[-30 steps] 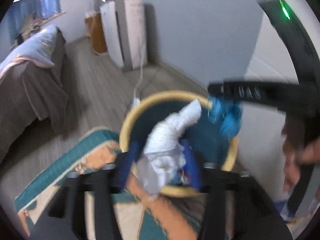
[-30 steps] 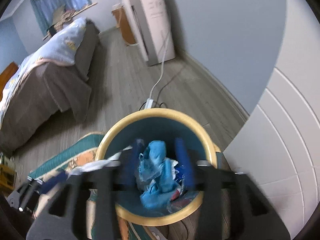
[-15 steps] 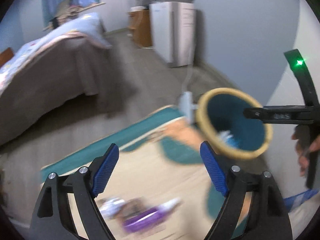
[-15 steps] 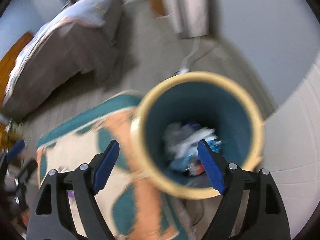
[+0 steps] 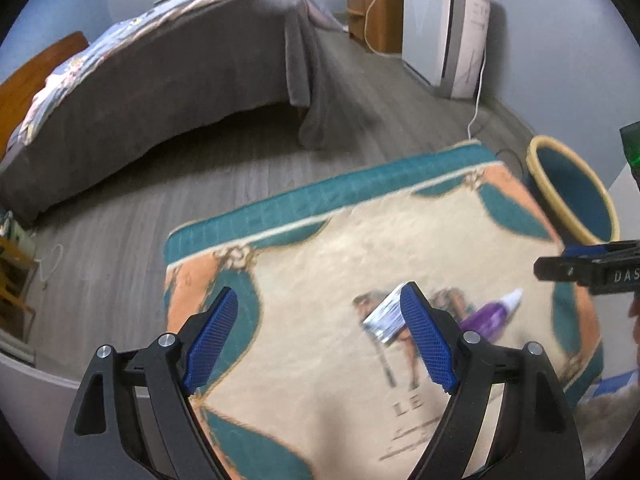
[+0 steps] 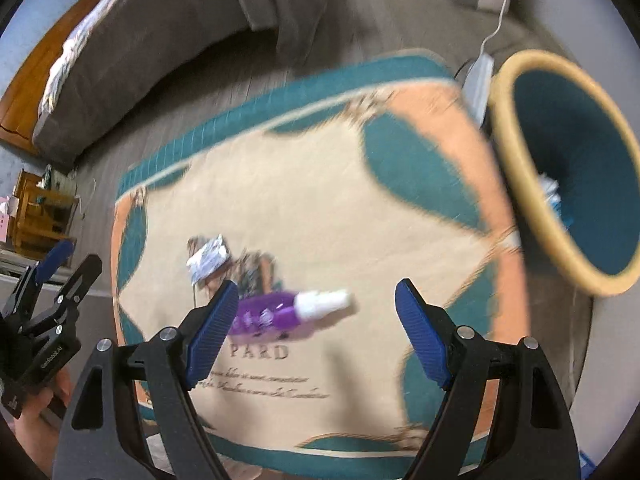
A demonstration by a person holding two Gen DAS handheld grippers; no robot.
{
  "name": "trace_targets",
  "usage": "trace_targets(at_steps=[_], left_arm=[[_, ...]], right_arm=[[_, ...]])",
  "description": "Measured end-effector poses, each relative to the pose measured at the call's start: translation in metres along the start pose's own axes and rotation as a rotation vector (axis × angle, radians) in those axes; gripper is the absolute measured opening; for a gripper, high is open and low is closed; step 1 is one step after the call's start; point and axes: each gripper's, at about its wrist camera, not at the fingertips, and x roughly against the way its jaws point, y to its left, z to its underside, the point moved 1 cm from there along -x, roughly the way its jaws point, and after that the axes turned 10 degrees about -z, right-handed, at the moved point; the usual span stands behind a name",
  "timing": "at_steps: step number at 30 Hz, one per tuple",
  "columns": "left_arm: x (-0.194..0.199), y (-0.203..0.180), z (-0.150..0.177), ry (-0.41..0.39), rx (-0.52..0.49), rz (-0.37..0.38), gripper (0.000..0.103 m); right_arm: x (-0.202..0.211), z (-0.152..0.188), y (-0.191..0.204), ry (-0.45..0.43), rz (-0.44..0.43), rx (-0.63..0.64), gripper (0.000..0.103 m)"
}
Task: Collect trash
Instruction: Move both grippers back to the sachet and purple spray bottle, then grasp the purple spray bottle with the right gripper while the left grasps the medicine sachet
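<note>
A purple tube with a white cap and a crumpled silver wrapper lie on a beige, teal and orange rug. A teal bin with a yellow rim stands at the rug's far right corner, with trash inside. My right gripper is open and empty above the tube. My left gripper is open and empty; the wrapper and tube lie just beyond its right finger. The bin is at the right there.
A bed with a grey cover stands on the far side of the wood floor. A white appliance with a cord and a wooden cabinet stand by the far wall. A power strip lies beside the bin.
Both grippers dropped their trash, the white wad and the blue scrap, into the bin, opened, and swung left and back over the rug toward the tube and wrapper.
</note>
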Motion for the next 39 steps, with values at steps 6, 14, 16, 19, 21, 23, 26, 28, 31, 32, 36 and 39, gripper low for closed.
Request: trace_targets(at_steps=[6,14,16,19,21,23,26,28,31,32,36,39], left_arm=[[-0.01,0.009,0.011,0.003,-0.028,0.005,0.083],[-0.03,-0.003,0.015,0.04,-0.072,0.024,0.083],[-0.038,-0.008,0.016,0.057,-0.084,0.038,0.083],[-0.049,-0.02,0.019,0.08,-0.113,0.07,0.083],[-0.055,-0.029,0.02,0.083,-0.138,0.09,0.083],[-0.061,-0.04,0.021,0.082,-0.179,0.106,0.081],[-0.072,-0.052,0.021,0.104,-0.188,0.143,0.074],[-0.079,-0.061,0.023,0.115,-0.198,0.167,0.067],[-0.086,-0.076,0.03,0.132,-0.253,0.189,0.051],[-0.087,-0.08,0.032,0.138,-0.27,0.191,0.045],[-0.083,-0.086,0.034,0.121,-0.296,0.191,0.031],[-0.077,-0.086,0.031,0.111,-0.296,0.175,0.027]], right_arm=[[-0.038,0.006,0.002,0.083,0.001,-0.065,0.074],[-0.066,-0.003,-0.01,0.094,-0.007,-0.169,0.049],[-0.069,-0.006,-0.008,0.093,0.014,-0.156,0.038],[-0.071,-0.01,-0.005,0.101,-0.004,-0.142,0.028],[-0.07,-0.011,-0.003,0.105,0.007,-0.125,0.028],[-0.067,-0.012,-0.005,0.101,0.008,-0.13,0.028],[-0.071,-0.011,-0.006,0.121,-0.018,-0.146,0.029],[-0.074,-0.01,-0.003,0.13,-0.015,-0.121,0.028],[-0.07,-0.013,-0.001,0.123,-0.03,-0.107,0.025],[-0.067,-0.014,0.0,0.115,-0.034,-0.102,0.024],[-0.052,-0.02,0.003,0.064,-0.041,-0.09,0.02],[-0.029,-0.023,0.004,0.011,-0.044,-0.054,0.019]])
